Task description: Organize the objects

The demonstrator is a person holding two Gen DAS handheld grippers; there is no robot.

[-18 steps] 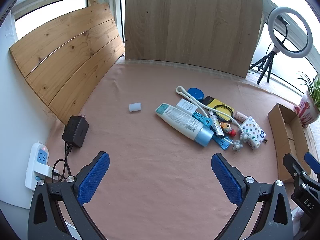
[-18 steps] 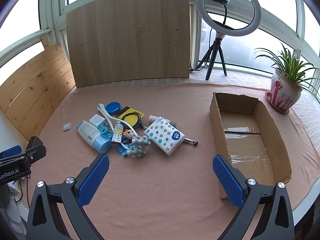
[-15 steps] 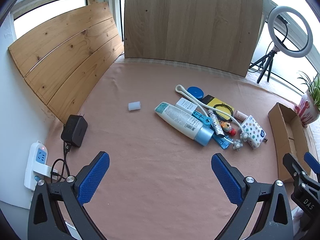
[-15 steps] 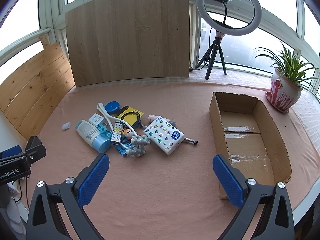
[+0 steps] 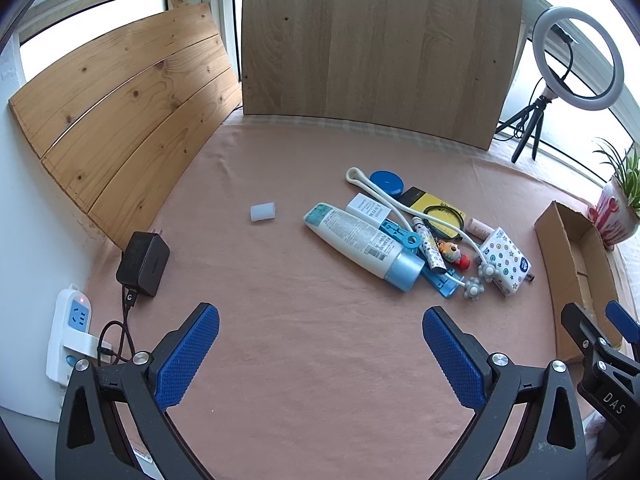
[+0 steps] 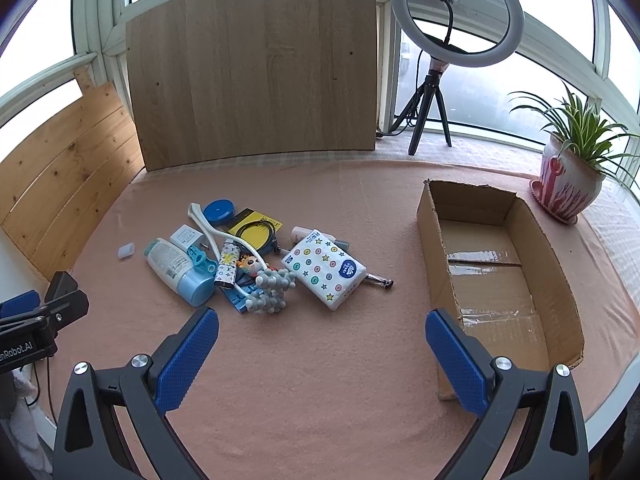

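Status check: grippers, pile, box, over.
Left gripper open, empty. Right gripper open, empty. Pile untouched on the cloth; box empty. Nothing in the way.

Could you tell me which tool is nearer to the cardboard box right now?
The right tool. One of its fingers overlaps the cardboard box near corner in its view, while the left tool sits further left, with the box off to its right.
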